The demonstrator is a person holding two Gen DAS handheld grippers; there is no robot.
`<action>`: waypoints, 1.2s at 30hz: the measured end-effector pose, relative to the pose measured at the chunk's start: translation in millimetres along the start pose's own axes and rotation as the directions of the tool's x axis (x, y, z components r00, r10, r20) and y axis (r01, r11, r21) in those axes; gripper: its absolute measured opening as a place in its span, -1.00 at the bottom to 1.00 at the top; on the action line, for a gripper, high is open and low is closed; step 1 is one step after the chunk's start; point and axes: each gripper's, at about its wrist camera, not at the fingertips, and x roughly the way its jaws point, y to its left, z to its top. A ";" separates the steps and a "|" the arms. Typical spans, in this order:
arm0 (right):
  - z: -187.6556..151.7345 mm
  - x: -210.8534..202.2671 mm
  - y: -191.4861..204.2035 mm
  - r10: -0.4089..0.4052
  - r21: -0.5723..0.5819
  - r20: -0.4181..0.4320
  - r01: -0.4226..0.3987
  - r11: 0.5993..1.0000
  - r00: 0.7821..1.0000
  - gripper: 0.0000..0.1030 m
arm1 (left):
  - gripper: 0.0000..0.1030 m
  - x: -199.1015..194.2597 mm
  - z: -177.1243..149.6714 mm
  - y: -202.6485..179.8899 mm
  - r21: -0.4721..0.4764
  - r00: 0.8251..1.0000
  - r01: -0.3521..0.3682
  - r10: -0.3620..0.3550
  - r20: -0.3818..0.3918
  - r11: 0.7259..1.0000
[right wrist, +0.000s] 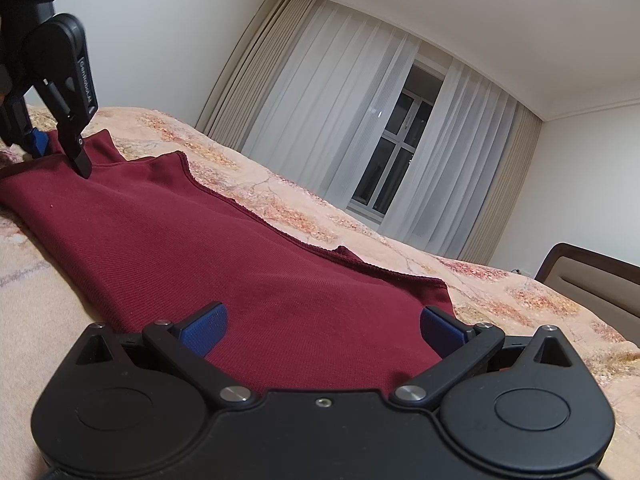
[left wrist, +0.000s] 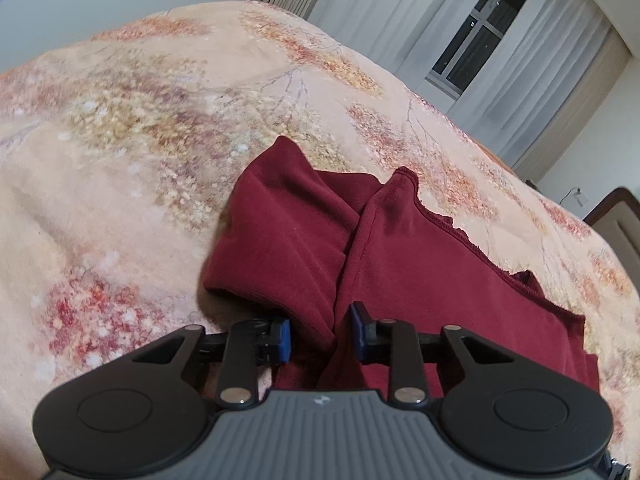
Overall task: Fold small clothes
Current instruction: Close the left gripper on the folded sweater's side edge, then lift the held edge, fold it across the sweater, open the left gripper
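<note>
A dark red garment lies spread on the floral bedspread, with a folded-in sleeve at its left. My left gripper is low over the garment's near edge, its blue pads a small gap apart with a fold of red cloth between them; the pads do not press it. In the right wrist view the garment stretches away from my right gripper, which is wide open with the cloth's near edge between its blue pads. The left gripper shows at the garment's far end, touching the cloth.
The bed's peach floral cover extends all round the garment. A brown headboard stands at the right. White curtains and a dark window are behind the bed.
</note>
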 end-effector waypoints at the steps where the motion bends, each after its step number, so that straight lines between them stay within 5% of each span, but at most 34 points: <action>1: -0.2 0.1 0.5 -0.002 -0.001 0.001 0.002 1.000 1.000 0.99 | -0.47 -1.0 0.8 -3.7 0.013 1.000 -0.008 0.008 0.003 1.000; 19: -2.1 0.7 1.9 0.001 0.008 -0.001 -0.001 1.000 1.000 0.99 | -0.62 -21.8 11.8 -53.6 0.166 0.997 -0.038 0.028 0.065 0.985; 27: 7.2 9.9 -21.1 0.105 0.108 -0.066 -0.097 0.989 0.992 0.99 | -0.65 -29.8 16.0 -89.2 0.244 0.996 -0.023 0.001 0.087 0.970; 36: 2.7 -1.5 -18.0 0.108 0.090 -0.025 -0.105 0.990 0.994 0.99 | -0.66 -36.2 13.4 -106.2 0.282 0.995 -0.008 -0.021 0.097 0.959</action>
